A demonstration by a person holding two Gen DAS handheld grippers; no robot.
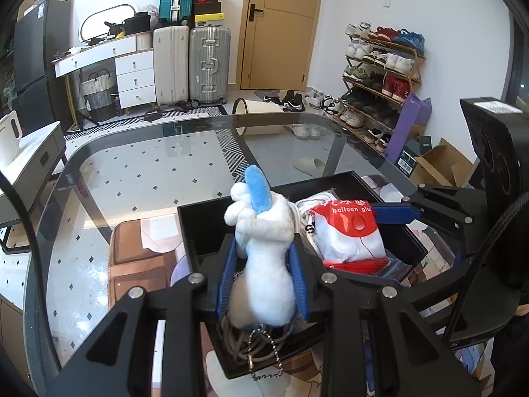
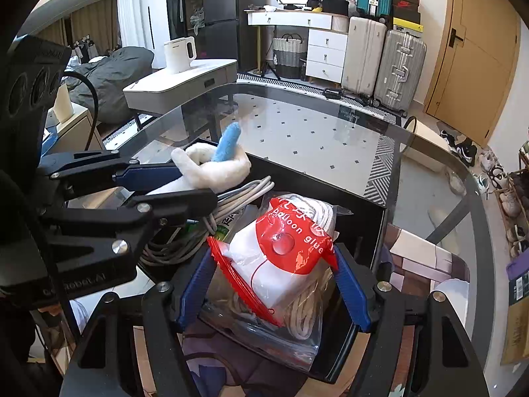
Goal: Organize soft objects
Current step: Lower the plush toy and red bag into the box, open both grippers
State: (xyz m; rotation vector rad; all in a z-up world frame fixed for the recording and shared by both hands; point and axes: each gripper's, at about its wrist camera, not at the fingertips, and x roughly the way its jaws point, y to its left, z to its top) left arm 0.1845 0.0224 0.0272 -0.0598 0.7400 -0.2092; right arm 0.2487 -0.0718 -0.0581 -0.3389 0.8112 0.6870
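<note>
While both claws hang over the black tray (image 2: 377,228), each pinches a soft thing.
The left claw (image 1: 263,264) squeezes a white plush toy (image 1: 264,258) above the tray's cable coil (image 1: 244,347); the right claw (image 2: 274,284) grips a balloon glue bag (image 2: 281,248) inside the tray, which sits on the glass table (image 2: 314,125).

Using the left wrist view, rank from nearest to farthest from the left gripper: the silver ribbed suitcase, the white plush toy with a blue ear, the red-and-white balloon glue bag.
1. White plush toy with a blue ear, clamped in the left gripper.
2. Red-and-white balloon glue bag, just right, in the black tray.
3. Silver ribbed suitcase, against the far wall.
</note>
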